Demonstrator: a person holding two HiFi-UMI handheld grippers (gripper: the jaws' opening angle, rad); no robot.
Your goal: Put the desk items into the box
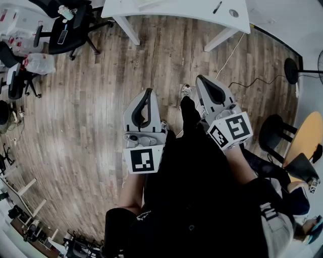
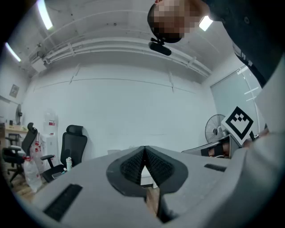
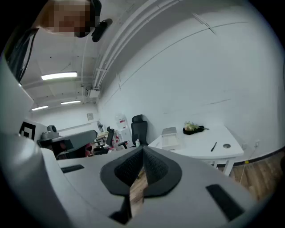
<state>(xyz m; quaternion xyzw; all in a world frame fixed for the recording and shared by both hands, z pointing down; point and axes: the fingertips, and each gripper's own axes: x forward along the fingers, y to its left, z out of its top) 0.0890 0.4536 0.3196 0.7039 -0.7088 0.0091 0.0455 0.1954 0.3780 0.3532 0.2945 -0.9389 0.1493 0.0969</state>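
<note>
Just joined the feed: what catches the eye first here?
Two grey grippers fill the middle of the head view, the left gripper and the right gripper, both shut on nothing, over the wooden floor. Ahead stands the white desk, with a pen near its right end.

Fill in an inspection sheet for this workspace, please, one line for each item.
Surface: white desk, mostly bare, ahead of the person.
Job's things: pen, round disc, dark bundle and white box, all on the desk.
Clutter: plastic bag on the floor near the chairs.
Grippers: left tool and right tool both shut, both empty.
Cables: white cable and black cable on the floor.
Surroundings: wooden floor, office chairs, fan.
</note>
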